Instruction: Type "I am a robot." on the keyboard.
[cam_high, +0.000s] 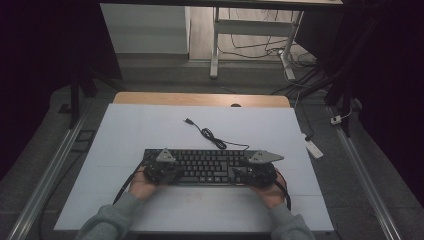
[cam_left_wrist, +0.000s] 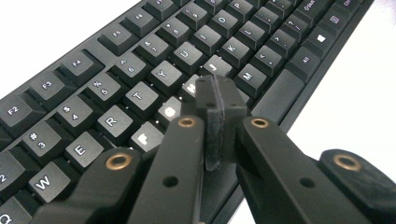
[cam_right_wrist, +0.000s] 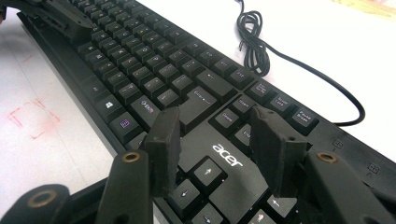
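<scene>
Left gripper (cam_left_wrist: 221, 109): jaws pressed together, tip above the H key of the keyboard (cam_left_wrist: 140, 70). Right gripper (cam_right_wrist: 219, 140): jaws apart, empty, over the arrow keys. High view adds the white table (cam_high: 150, 130) beneath, cable (cam_high: 210, 135) coiled behind.

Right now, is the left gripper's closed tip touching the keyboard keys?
Cannot tell. In the left gripper view the left gripper, jaws shut, sits over the keyboard near H, hiding any contact or gap.

Grey sleeves (cam_high: 112, 217); black hand-held gripper (cam_left_wrist: 217, 100) with brass rivets.
</scene>
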